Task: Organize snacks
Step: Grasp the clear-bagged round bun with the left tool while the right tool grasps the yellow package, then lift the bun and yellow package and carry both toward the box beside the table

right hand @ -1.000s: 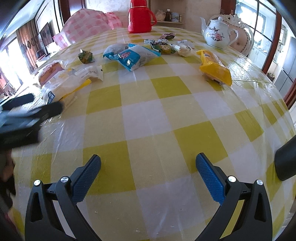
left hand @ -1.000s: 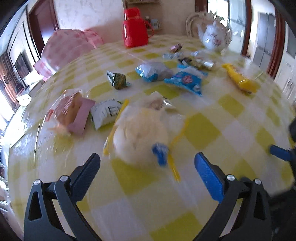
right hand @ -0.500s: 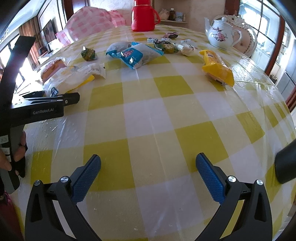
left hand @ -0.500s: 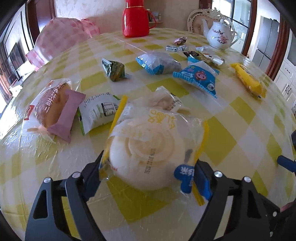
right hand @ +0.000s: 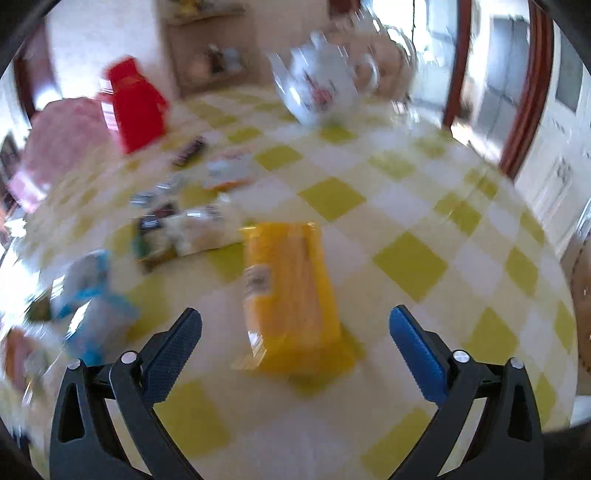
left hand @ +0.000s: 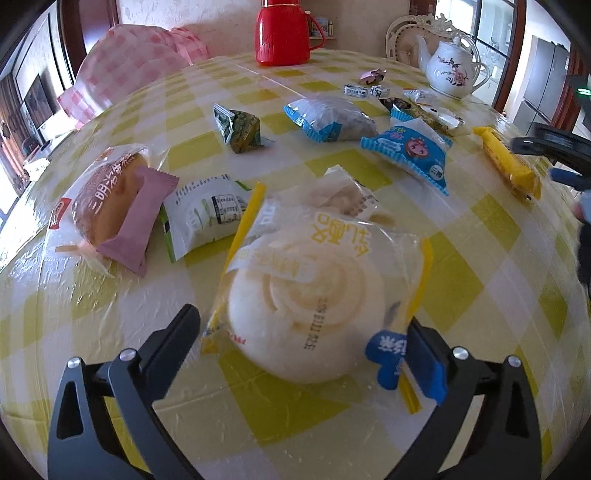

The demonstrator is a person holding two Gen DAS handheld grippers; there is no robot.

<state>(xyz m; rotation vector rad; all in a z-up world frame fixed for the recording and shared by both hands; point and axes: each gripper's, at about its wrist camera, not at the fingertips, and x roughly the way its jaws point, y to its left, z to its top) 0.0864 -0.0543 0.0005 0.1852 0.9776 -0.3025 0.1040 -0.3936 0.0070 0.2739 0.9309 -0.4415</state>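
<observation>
In the left wrist view my left gripper (left hand: pixel 303 328) is open, its jaws on either side of a wrapped white round bun (left hand: pixel 314 295) lying on the yellow-checked table (left hand: pixel 480 258). In the right wrist view my right gripper (right hand: pixel 295 325) is open and empty, with a yellow snack pack (right hand: pixel 291 295) lying on the table between and just beyond its fingers; this view is blurred. The yellow pack (left hand: pixel 506 162) and the right gripper's blue fingertip (left hand: pixel 565 177) also show at the right edge of the left wrist view.
More snacks lie on the table: a bread in a pink wrapper (left hand: pixel 110 199), a white-green pack (left hand: pixel 207 214), a green pouch (left hand: pixel 240 127), two blue packs (left hand: pixel 410 147), small candies (left hand: pixel 365 90). A red thermos (left hand: pixel 284 33) and a white teapot (left hand: pixel 450 68) stand at the back.
My left gripper has moved forward so the bun sits between its jaws. My right gripper has swung far across the table to the yellow pack, which now lies between its fingers.
</observation>
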